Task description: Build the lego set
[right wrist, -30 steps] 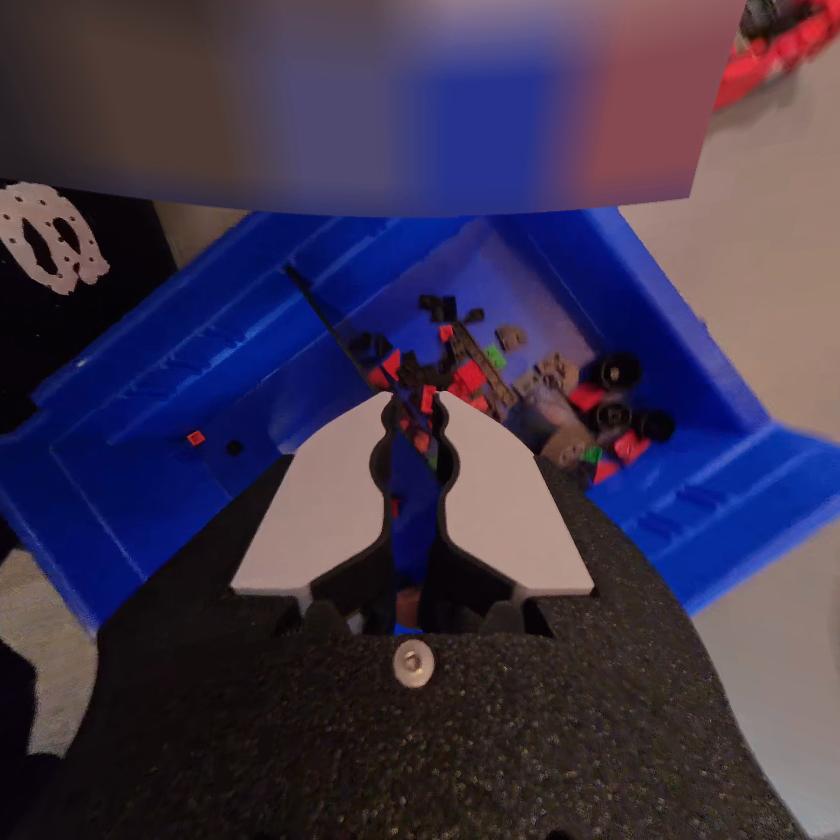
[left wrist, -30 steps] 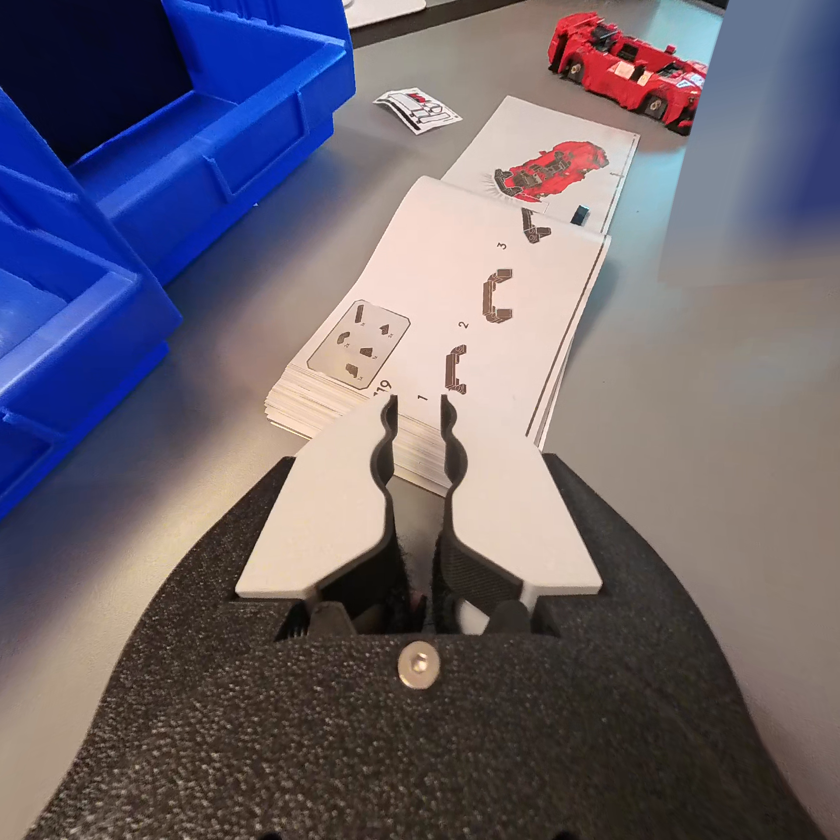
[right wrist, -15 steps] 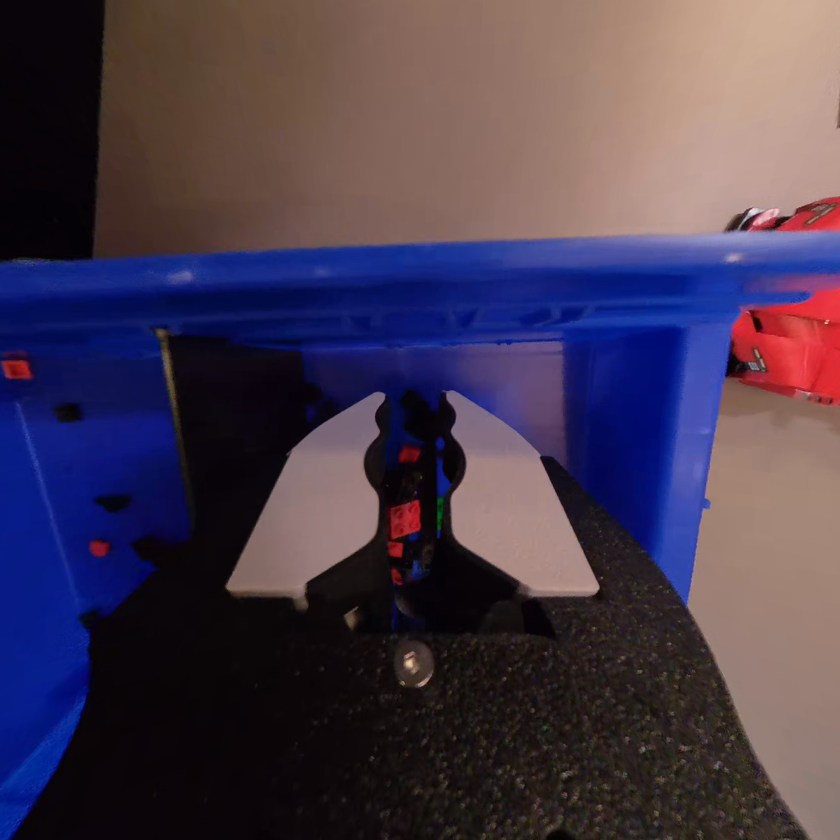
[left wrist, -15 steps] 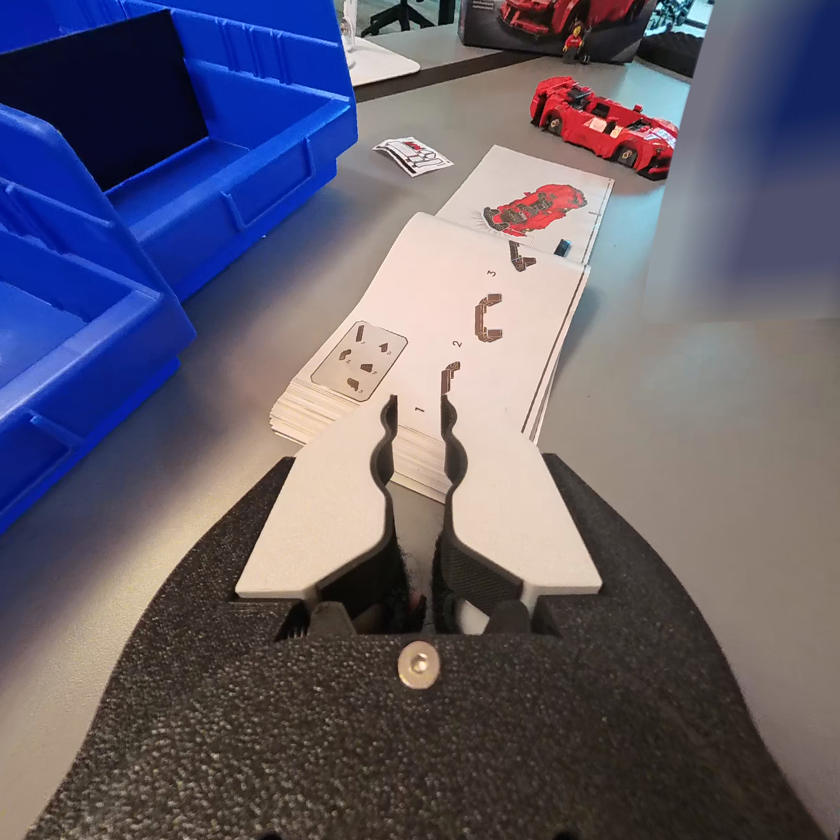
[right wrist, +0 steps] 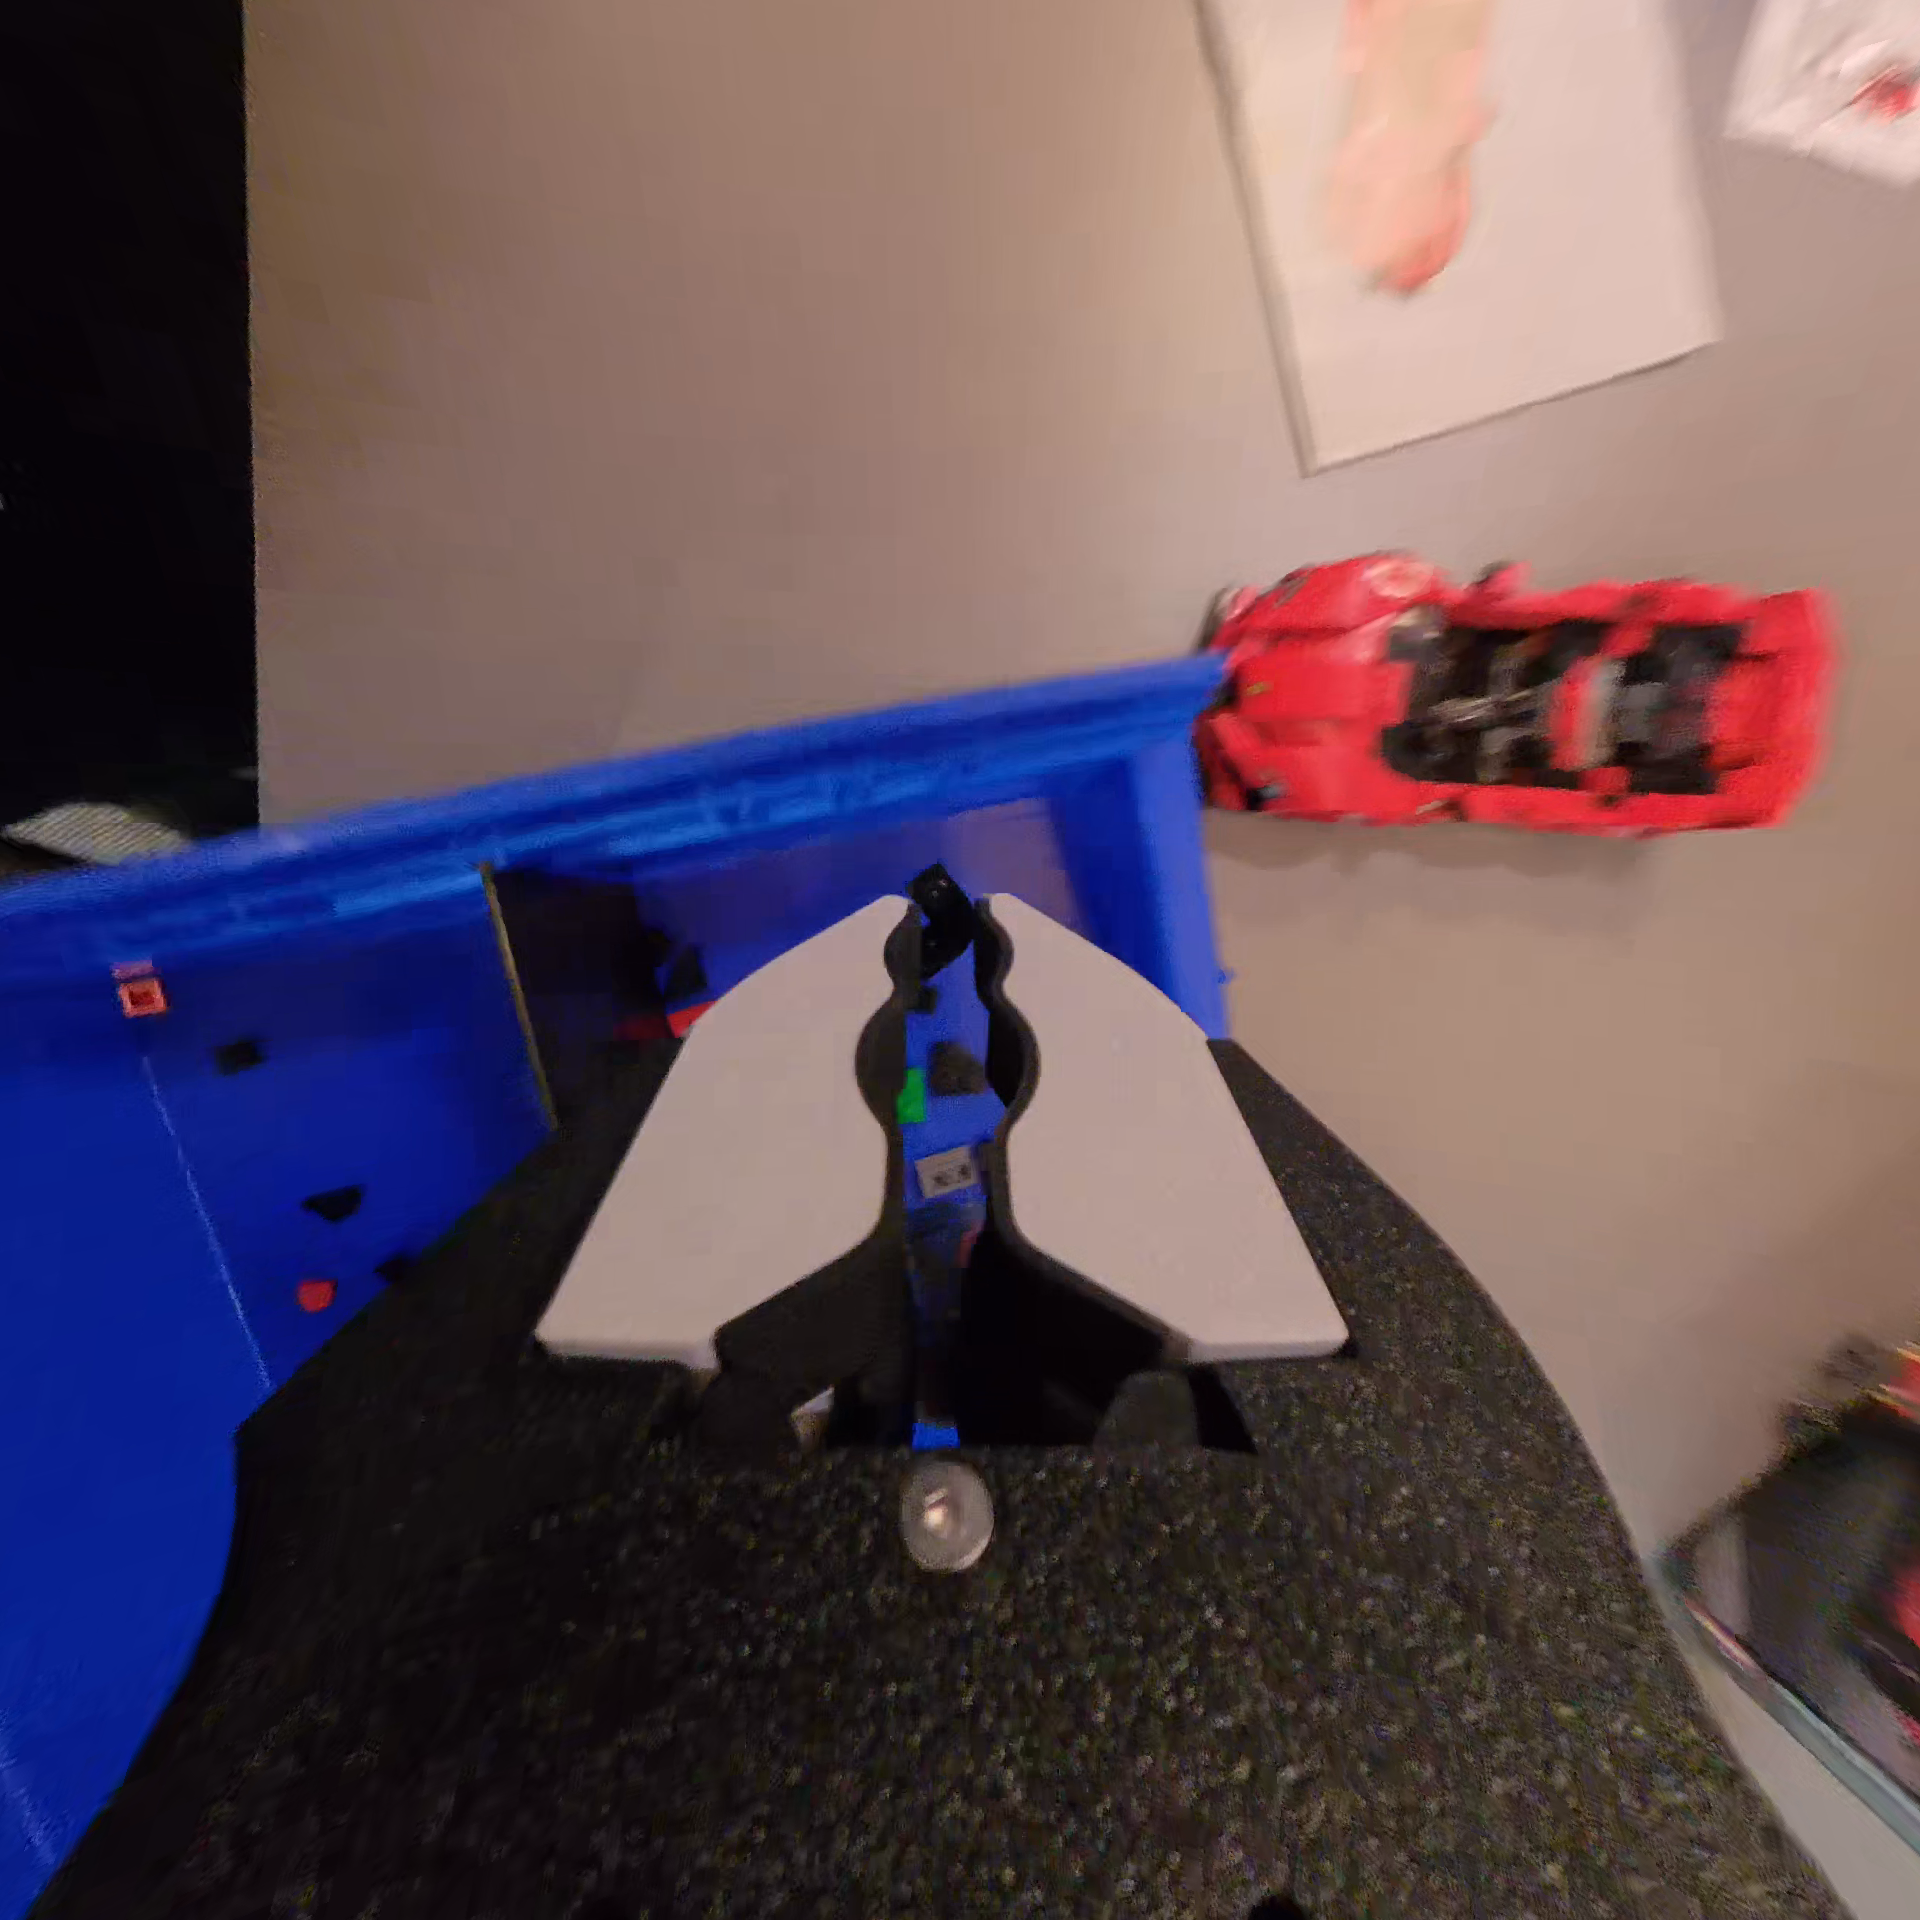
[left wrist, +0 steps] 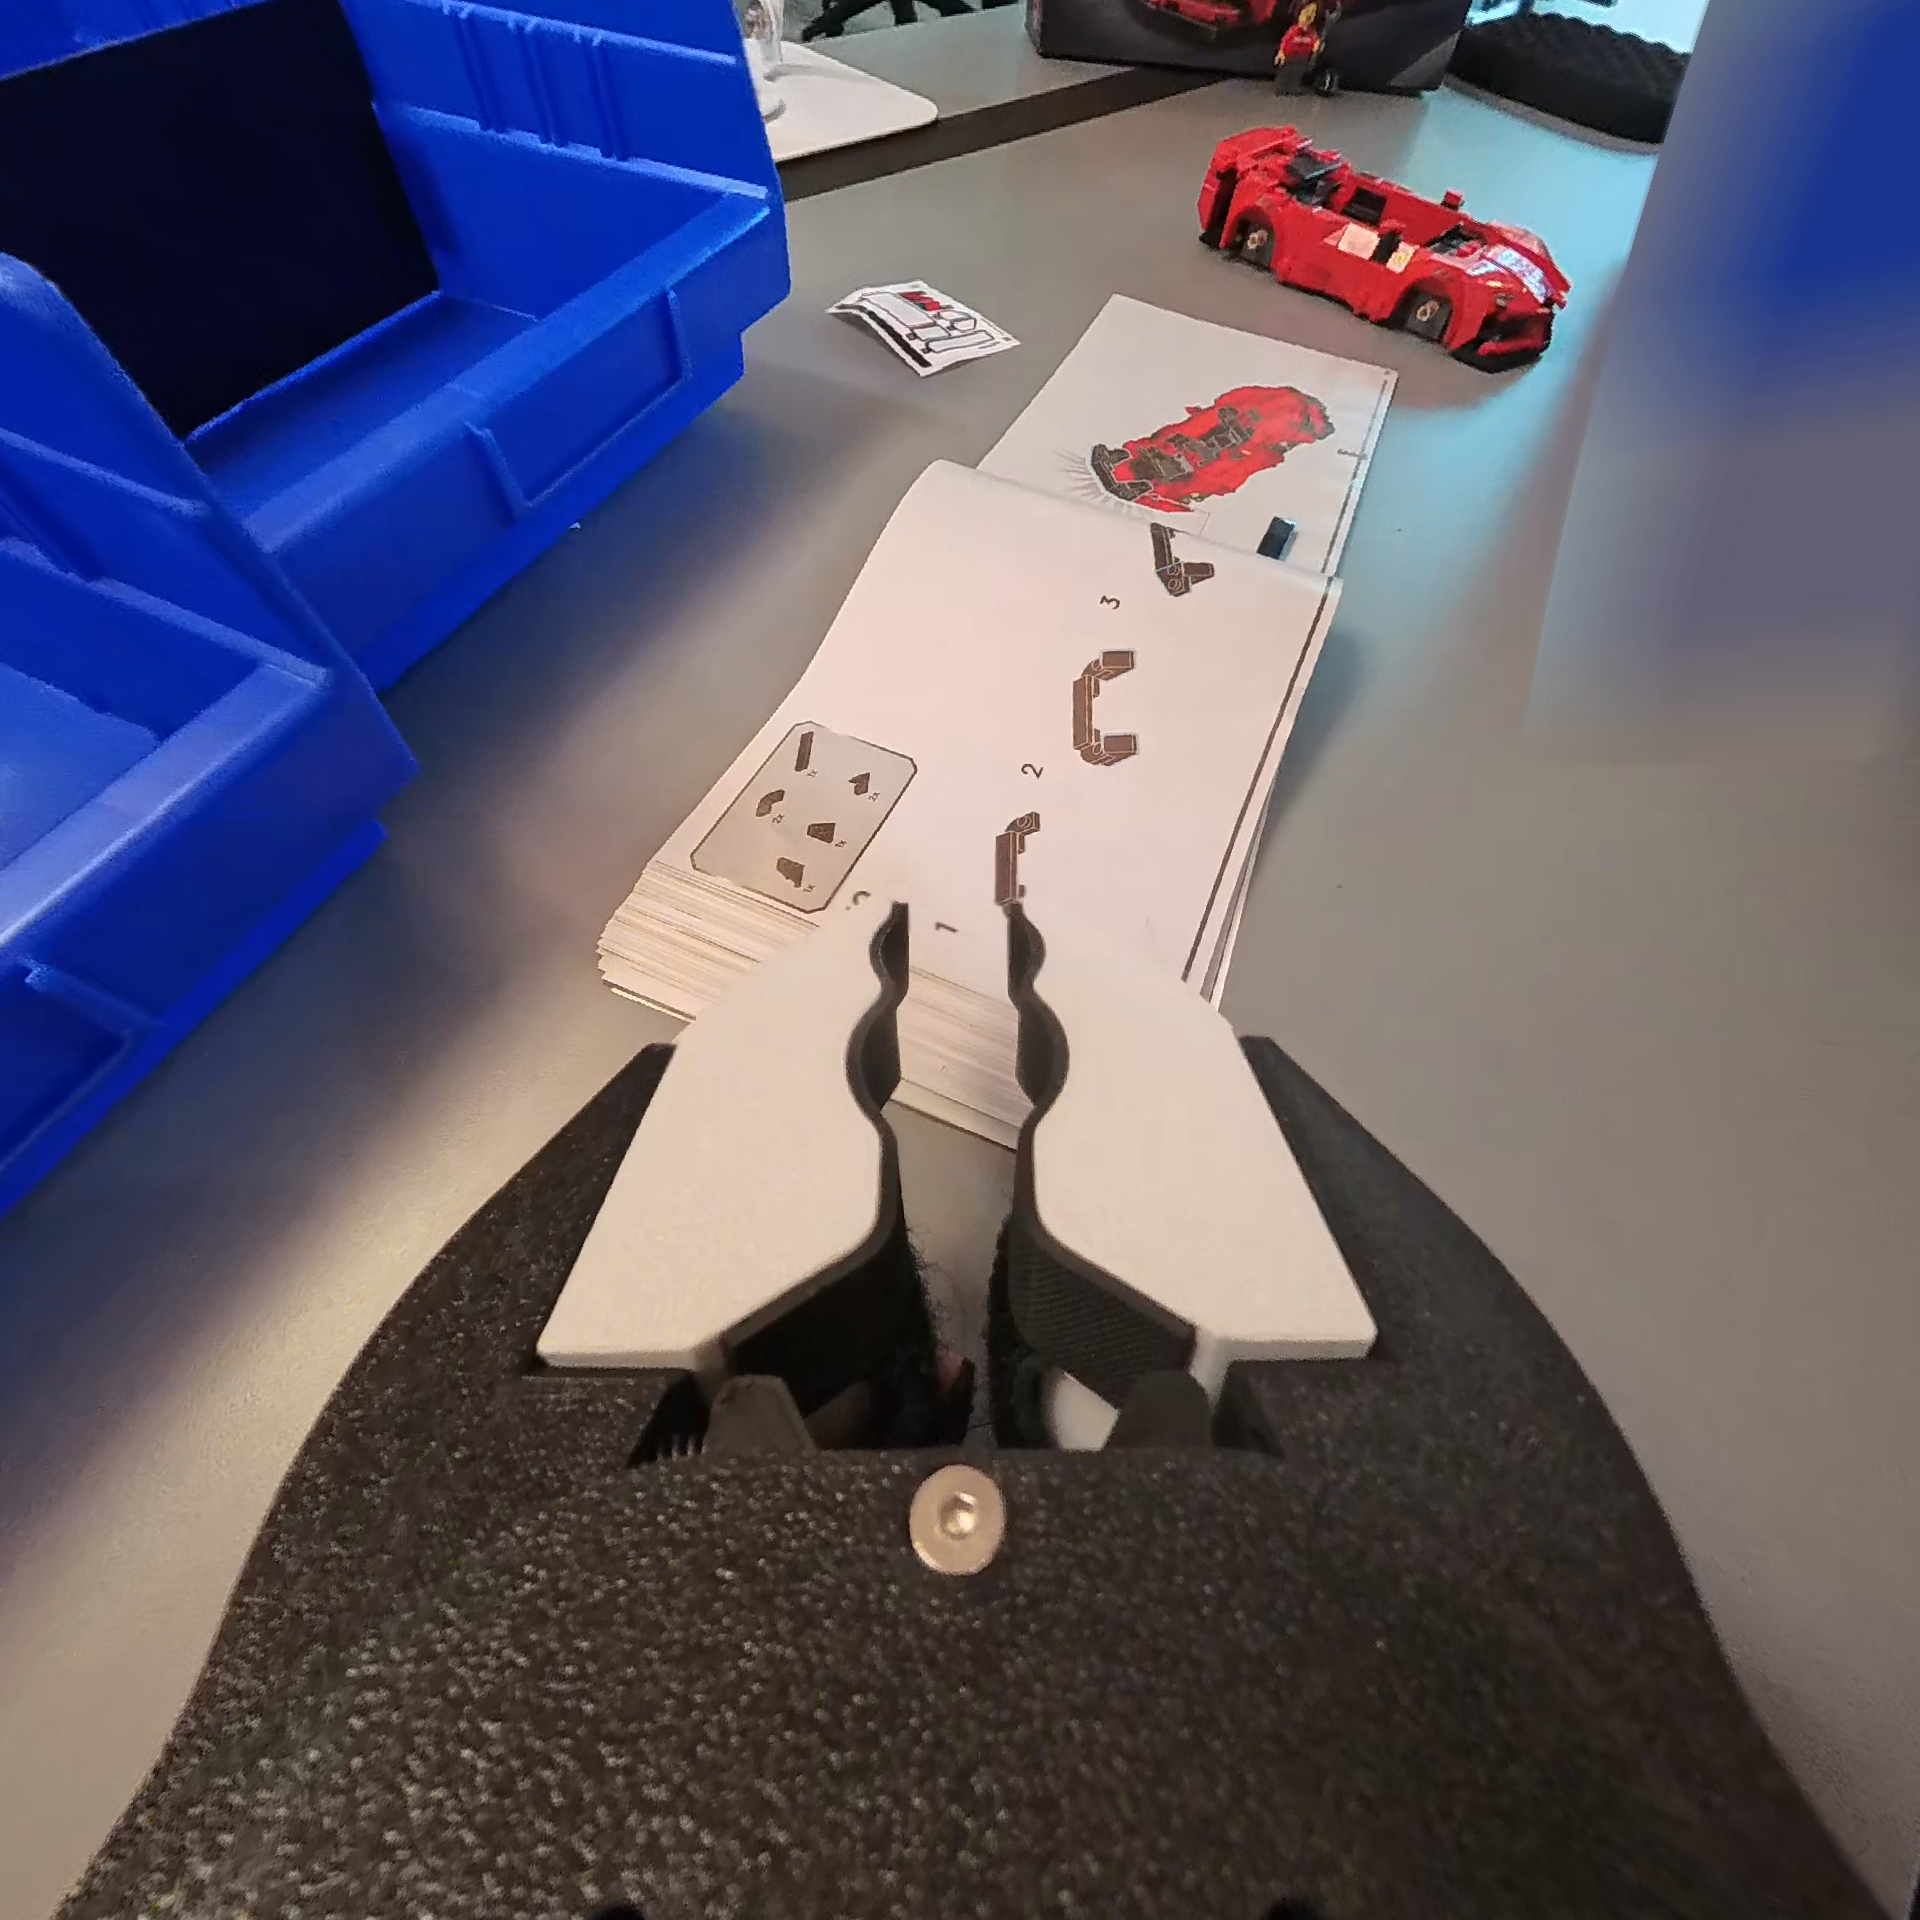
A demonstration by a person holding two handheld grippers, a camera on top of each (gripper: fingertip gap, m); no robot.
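The right gripper (right wrist: 948,909) had its two grey fingers drawn nearly together on a small black lego piece (right wrist: 938,920), pinched at the very tips; the picture was blurred, so the piece's exact shape could not be told. Below the tips lay the inside of a blue bin (right wrist: 582,821), its floor scattered with loose bricks (right wrist: 239,1055) in black, red and green. Past the bin's rim a red lego car (right wrist: 1507,707) sat on the grey table (right wrist: 727,416), with a white sheet of paper (right wrist: 1455,208) farther off.

The left gripper (left wrist: 956,914) held nothing. Its fingers stood a narrow gap apart, with the tips over the near edge of an open instruction booklet (left wrist: 987,727). The booklet lay flat on the table (left wrist: 1558,1039), a thick stack of pages under the open leaf and a picture of the red model on the far page. A tiny dark brick (left wrist: 1276,540) rested on that far page. Just beyond the booklet lay a small sticker sheet (left wrist: 920,327), and to its right, well apart from the gripper, the car (left wrist: 1371,244). Two blue storage bins (left wrist: 468,312) stood along the left side of the table. At the table's back edge were a dark product box (left wrist: 1226,42) with a small minifigure (left wrist: 1299,47) before it and a white flat base (left wrist: 831,99).
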